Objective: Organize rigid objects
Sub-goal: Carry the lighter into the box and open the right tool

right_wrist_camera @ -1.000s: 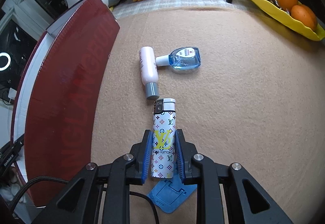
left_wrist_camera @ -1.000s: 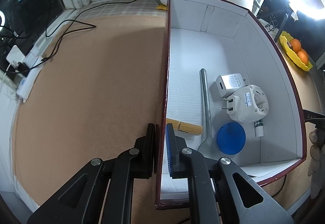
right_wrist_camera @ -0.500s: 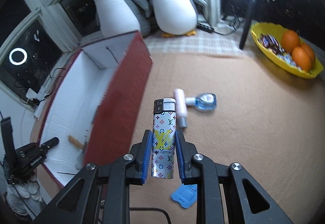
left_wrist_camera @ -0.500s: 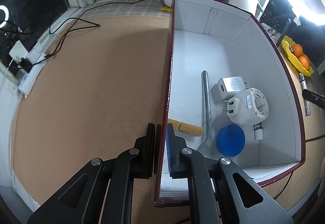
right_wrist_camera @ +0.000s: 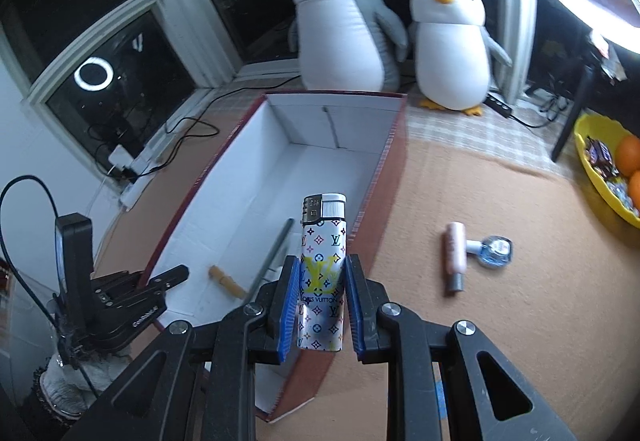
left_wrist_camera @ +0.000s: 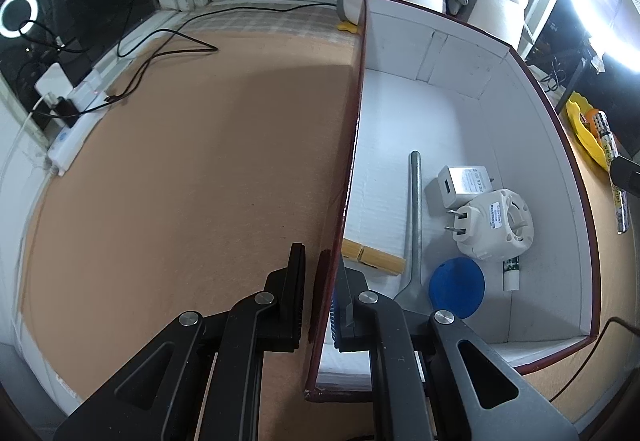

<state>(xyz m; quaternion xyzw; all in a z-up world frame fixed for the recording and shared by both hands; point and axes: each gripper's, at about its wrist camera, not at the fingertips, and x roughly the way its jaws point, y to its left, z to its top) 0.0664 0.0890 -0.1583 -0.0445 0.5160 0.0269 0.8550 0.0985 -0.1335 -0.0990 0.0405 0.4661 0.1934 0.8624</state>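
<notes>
Box [left_wrist_camera: 532, 145] already has the chargers, spatula and blue lid inside. Your left gripper [left_wrist_camera: 318, 293] pinches its wall, your right gripper [right_wrist_camera: 322, 301] clamps the lighter [right_wrist_camera: 322, 269] over it; two bottles [right_wrist_camera: 472, 253] wait beside the box.

Lighter [right_wrist_camera: 322, 273]: formerly lying on the bench beside the pink bottle [right_wrist_camera: 455, 256], now lifted clear, pinched in the right claw [right_wrist_camera: 322, 305], held above the near wall of the box [right_wrist_camera: 380, 177].
Right claw: risen, swung from the bench toward the box interior.
Bottle: formerly just ahead of the lighter, now well apart to its right.
</notes>
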